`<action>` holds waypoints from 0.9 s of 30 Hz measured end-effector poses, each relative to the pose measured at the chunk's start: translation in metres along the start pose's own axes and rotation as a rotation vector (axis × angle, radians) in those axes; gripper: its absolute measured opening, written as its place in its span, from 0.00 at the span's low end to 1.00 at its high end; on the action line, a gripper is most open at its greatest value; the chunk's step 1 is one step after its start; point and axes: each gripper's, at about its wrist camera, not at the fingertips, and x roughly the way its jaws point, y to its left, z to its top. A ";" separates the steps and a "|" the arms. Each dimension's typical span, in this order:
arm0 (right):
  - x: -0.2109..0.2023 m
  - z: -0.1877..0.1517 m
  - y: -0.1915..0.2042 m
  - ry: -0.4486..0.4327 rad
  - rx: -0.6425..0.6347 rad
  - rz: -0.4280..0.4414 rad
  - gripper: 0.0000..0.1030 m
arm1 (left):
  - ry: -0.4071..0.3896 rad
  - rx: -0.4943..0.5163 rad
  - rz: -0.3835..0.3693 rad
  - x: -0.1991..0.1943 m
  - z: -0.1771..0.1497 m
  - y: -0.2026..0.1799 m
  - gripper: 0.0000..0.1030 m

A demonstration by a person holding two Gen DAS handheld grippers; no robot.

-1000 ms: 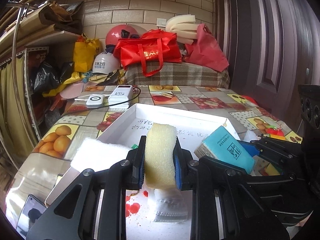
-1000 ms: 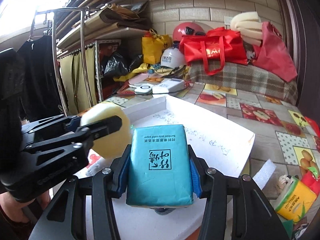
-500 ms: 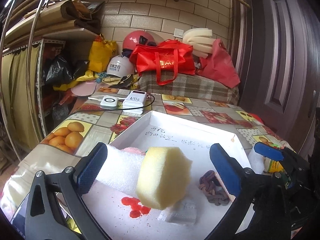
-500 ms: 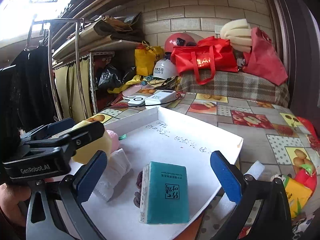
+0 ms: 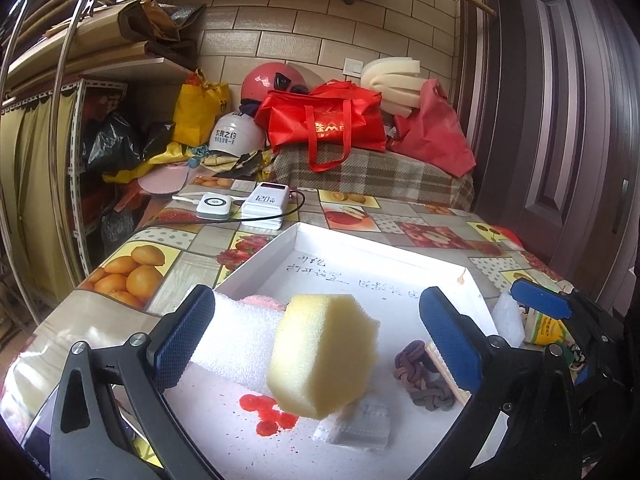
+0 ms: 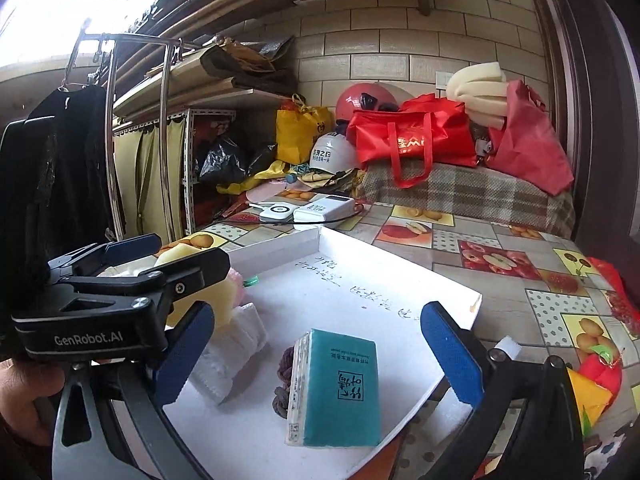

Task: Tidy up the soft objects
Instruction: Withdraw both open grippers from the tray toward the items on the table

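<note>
Both sets of fingers (image 5: 184,336) stand spread, released: sponge (image 5: 322,354) and tissue pack (image 6: 338,390) lie untouched between them.

The porous yellow foam sponge (image 5: 324,354) looks matt and coarse-pored. Behind it lies a white foam block (image 5: 244,340) with a fine, grainy surface. The shallow white cardboard tray (image 5: 384,248) is smooth and matt, inked with handwriting. The teal tissue pack (image 6: 340,388) has a slightly shiny plastic wrap. A brownish braided cord knot (image 5: 420,376) looks like soft fibre. The table (image 5: 132,268) wears a glossy fruit-print oilcloth. Each claw is matt black plastic with dimpled blue rubber pads (image 5: 184,332).
</note>
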 end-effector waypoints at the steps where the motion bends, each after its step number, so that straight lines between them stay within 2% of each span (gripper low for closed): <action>1: 0.000 0.000 0.000 0.000 0.000 0.002 1.00 | 0.000 0.000 0.000 0.000 0.000 0.000 1.00; 27: -0.019 -0.005 0.000 -0.031 0.004 -0.002 1.00 | -0.008 -0.010 -0.008 0.001 -0.001 0.001 1.00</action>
